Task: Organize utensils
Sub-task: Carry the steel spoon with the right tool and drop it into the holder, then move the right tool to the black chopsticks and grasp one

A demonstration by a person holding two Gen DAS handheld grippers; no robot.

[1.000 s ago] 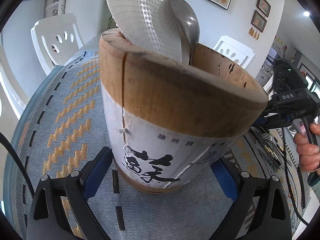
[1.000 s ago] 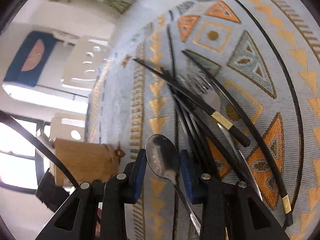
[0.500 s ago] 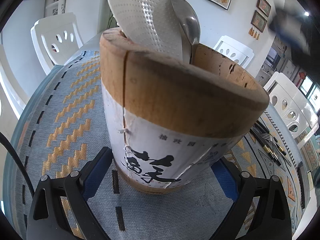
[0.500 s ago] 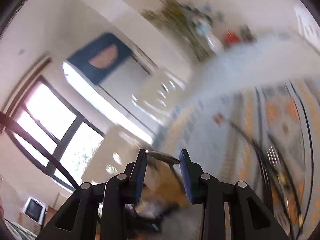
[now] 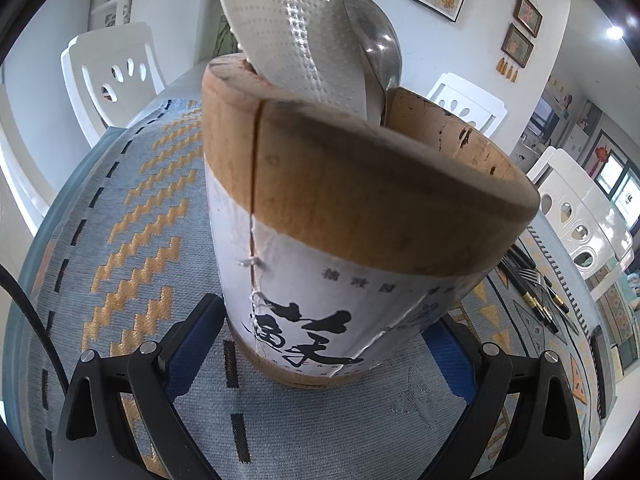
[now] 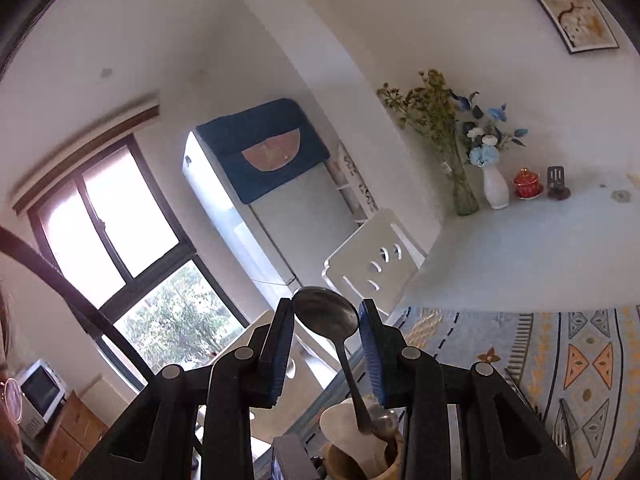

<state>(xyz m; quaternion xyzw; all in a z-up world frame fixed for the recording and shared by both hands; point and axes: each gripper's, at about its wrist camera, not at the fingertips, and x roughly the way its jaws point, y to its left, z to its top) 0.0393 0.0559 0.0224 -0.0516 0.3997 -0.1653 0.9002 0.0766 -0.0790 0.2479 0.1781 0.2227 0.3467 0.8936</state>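
- The right gripper (image 6: 326, 350) pinched a steel spoon (image 6: 326, 314) by the edges of its bowl, the blue pads pressed on either side; the handle slanted down from the tips toward the holder below.
- Only the right wrist view showed this spoon; the left wrist view showed no part of the right gripper.
- The left gripper (image 5: 320, 340) stood spread around the base of a round wooden utensil holder with a white paper label (image 5: 340, 216), one blue pad on each side. Whether the pads pressed on the wood I could not tell, though its jaws had just been opening a little.
- Inside the holder, up beyond the left tips, stood a white dimpled plastic rice paddle (image 5: 288, 28) and a second steel spoon (image 5: 378, 50), bowl upward, leaning against the paddle's right edge.
- The right wrist view looked down into the same holder just beneath its own tips, with the paddle and that spoon's bowl inside.
- The holder stood upright on a grey-blue woven tablecloth with orange zigzags (image 5: 132, 248).
- Far right of the left tips, loose black chopsticks and a fork (image 5: 536, 292) lay on the cloth.
- Beyond the right tips stood white plastic chairs (image 6: 372, 264) and, farther off, a white vase of blue flowers (image 6: 494, 188).
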